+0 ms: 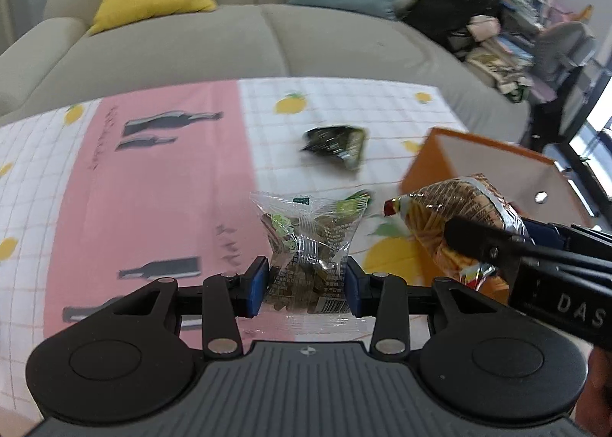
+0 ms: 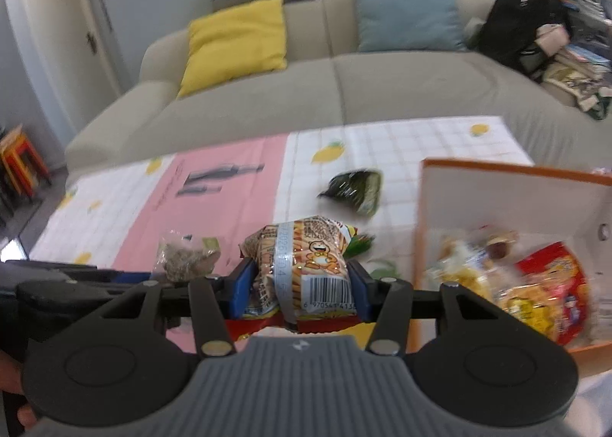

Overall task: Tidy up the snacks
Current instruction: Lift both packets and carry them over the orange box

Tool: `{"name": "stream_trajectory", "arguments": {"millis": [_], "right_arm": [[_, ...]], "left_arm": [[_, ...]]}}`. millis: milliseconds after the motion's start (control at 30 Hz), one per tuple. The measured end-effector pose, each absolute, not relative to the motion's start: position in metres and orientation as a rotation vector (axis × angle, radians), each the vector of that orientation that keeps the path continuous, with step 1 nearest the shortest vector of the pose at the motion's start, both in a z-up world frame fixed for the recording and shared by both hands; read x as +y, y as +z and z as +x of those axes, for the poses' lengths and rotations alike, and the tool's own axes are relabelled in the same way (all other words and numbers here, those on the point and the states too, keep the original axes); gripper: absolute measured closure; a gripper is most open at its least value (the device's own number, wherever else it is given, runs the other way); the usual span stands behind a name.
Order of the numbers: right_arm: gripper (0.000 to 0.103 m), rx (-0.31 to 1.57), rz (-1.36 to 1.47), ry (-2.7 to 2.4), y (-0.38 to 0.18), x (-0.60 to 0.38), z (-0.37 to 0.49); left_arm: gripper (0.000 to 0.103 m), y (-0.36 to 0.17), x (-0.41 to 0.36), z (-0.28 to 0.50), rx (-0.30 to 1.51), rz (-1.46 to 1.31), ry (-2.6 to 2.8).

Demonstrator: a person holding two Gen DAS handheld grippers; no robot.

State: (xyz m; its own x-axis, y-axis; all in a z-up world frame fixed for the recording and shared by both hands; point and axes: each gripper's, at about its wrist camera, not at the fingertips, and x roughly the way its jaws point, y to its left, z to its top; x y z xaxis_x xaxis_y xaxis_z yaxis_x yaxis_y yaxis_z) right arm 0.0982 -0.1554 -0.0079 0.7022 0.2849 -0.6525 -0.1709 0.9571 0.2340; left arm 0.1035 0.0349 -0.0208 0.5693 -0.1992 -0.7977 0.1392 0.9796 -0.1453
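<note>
My left gripper [image 1: 306, 284] is shut on a clear packet of greenish-brown snack [image 1: 310, 238], held above the tablecloth. My right gripper [image 2: 302, 284] is shut on an orange snack bag with a barcode [image 2: 306, 249], its blue pads pressing both sides. In the left wrist view that orange bag [image 1: 443, 203] hangs at the right, beside the orange box [image 1: 424, 165]. The right wrist view shows the clear packet [image 2: 187, 257] just left of the orange bag. The box's white inner wall [image 2: 497, 200] stands to the right, with several snack bags inside, one red [image 2: 554, 284].
A dark green packet [image 1: 336, 146] lies on the checked lemon-print tablecloth [image 1: 153, 188] behind both grippers. A small green wrapper [image 1: 355, 202] lies nearer. A beige sofa [image 1: 229, 47] with yellow and blue cushions runs along the table's far edge. Clutter fills the back right.
</note>
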Motion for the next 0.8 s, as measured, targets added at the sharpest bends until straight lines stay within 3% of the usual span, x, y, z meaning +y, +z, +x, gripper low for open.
{"name": "stream_trajectory", "arguments": {"millis": [433,800], "right_arm": [[0.053,0.697,0.184,0.027,0.025,-0.279,0.096],[0.053,0.751,0.121,-0.107,0.014,-0.353,0.117]], "left_arm": [[0.057,0.028,-0.080,0.139,0.882,0.057,-0.497],[0.057,0.000,-0.178,0.170,0.946,0.189,-0.655]]}}
